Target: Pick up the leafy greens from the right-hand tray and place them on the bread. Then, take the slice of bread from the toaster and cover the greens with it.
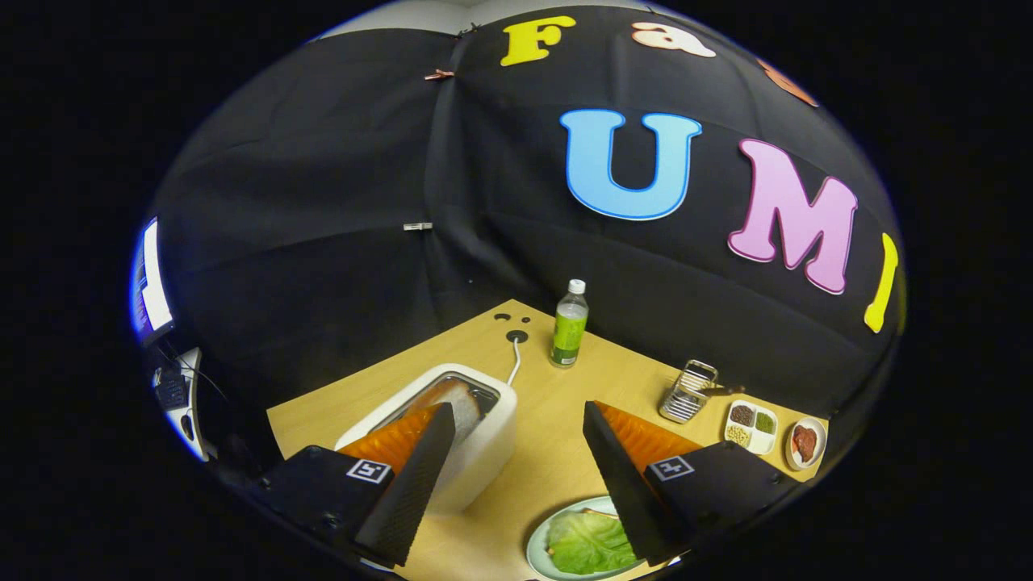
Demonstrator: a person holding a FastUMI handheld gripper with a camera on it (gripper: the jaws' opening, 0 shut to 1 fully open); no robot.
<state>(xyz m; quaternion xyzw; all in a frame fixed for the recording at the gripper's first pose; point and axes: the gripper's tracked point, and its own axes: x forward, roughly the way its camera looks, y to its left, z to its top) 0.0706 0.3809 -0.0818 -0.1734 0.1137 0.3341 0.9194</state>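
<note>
Gripper view. The wooden table [557,420] ends in a corner at the far side, close to the black cloth wall; its left edge runs diagonally behind the toaster [476,436]. Bare tabletop lies between the toaster and the items along the right edge.

The gripper [516,428] has its fingers spread wide, with nothing between them and no contact with any object. The left finger [416,476] overlaps the near side of the toaster. The right finger [625,484] overlaps the right rim of the plate [537,545].

The slice of bread [456,399] stands in the toaster slot, just beyond the left fingertip. The leafy greens [587,542] lie on the plate, below and between the fingers, covering bread whose edge shows at their far side.

Beyond the fingers stands a bottle [570,323] with a green label; its text is too small to read. A white cable [514,359] runs to a hole in the table. To the right sit a wire rack [687,391], a divided tray [752,426] and a small dish [805,442].
</note>
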